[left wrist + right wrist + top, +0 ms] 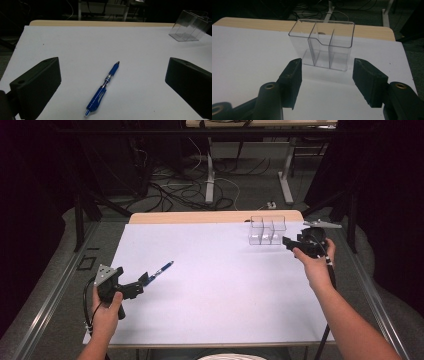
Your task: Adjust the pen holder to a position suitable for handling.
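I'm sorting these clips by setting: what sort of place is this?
Most likely a lab or workshop set up for recording, not a home. The table bears a plain white sheet with just a blue pen and a clear plastic organizer, and loose cables trail on the floor between bare desk legs behind it.

In the left gripper view, the left gripper (112,82) had both jaws cut off by the picture's bottom and side edges, so their roots could not be seen. The clear organizer (191,26) ran off the right edge there, its far compartments out of frame. In the high view, the pen (161,269) was too small to tell its print or clip, and its rear end was hidden behind the left gripper's jaws. Beside the organizer, the right gripper (289,242) was partly covered by the hand (315,262).
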### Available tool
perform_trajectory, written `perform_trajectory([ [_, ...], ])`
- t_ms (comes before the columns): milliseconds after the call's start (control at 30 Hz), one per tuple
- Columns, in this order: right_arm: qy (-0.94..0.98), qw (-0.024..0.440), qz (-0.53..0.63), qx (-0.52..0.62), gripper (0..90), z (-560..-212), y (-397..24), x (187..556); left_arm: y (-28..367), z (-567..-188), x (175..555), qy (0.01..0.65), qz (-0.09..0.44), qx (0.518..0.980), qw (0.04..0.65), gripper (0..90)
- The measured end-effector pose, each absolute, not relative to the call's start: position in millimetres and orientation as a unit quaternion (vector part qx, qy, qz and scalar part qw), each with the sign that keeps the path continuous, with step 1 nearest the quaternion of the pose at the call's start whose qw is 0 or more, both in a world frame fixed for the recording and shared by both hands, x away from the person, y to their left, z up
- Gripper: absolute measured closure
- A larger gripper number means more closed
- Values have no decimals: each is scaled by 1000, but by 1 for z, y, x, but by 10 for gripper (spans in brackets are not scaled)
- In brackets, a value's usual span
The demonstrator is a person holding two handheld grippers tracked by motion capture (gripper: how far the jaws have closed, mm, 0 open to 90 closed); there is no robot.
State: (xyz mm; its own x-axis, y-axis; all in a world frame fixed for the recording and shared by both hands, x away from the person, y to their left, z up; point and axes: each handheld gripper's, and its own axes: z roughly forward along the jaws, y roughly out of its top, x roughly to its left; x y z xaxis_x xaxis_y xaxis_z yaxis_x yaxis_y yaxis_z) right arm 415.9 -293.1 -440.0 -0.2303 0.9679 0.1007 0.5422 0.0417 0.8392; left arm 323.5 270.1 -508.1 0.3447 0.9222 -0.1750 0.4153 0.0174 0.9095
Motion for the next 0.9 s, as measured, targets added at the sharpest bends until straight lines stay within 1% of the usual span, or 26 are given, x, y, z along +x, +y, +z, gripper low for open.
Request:
perform_trajectory([
  [67,670,261,411,561,398,-436,-290,421,270,-508,323,512,255,653,496,2],
  [200,688,273,383,552,401,-428,-284,436,271,-508,324,513,254,653,497,2],
  [300,693,266,381,551,451,-425,-280,443,271,-509,325,513,250,654,497,2],
  [367,693,264,383,551,467,-423,-278,447,271,-510,325,513,247,655,497,2],
  [667,691,266,356,570,477,-416,-273,467,272,-509,325,512,246,655,498,2],
  [900,682,272,342,587,525,-419,-276,485,272,-510,325,513,247,653,499,2],
])
